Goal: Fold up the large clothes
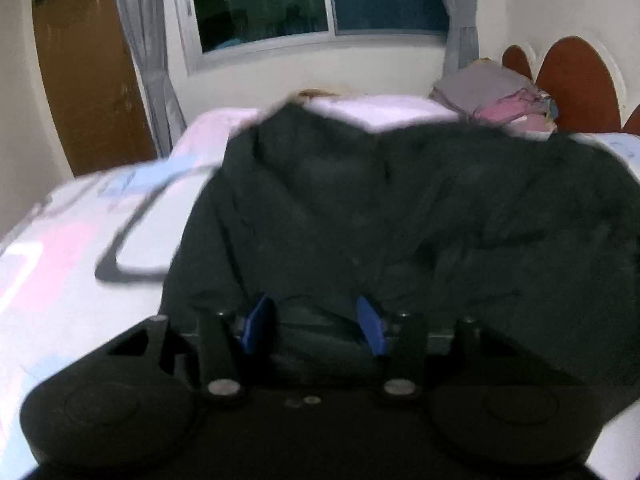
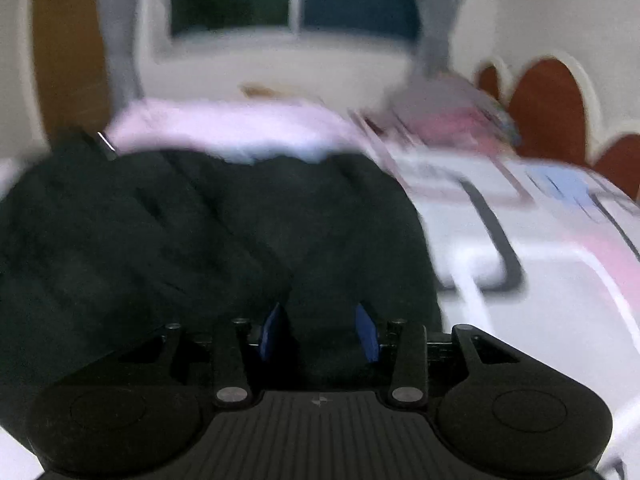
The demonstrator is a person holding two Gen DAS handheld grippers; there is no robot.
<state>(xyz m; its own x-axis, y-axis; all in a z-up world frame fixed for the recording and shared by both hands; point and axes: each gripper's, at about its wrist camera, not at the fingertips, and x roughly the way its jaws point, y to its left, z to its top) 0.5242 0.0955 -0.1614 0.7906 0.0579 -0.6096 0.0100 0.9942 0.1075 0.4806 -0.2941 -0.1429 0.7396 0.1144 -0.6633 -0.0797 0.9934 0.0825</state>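
A large dark green garment (image 1: 380,208) lies spread on the bed, its near edge bunched around my left gripper (image 1: 314,322). The blue pads (image 1: 256,320) stand apart with cloth lying between them. In the right wrist view the same dark garment (image 2: 200,232) fills the left and middle. My right gripper (image 2: 320,330) has its blue pads (image 2: 366,330) apart, with dark cloth between and over them. Both views are blurred. I cannot tell whether either gripper pinches the cloth.
The bed (image 1: 60,248) has a white, pink and light blue patterned cover (image 2: 540,232). A pile of grey and pink clothes (image 1: 492,92) sits by the brown headboard (image 1: 576,80). A window (image 1: 316,0) with curtains and a brown door (image 1: 88,72) are behind.
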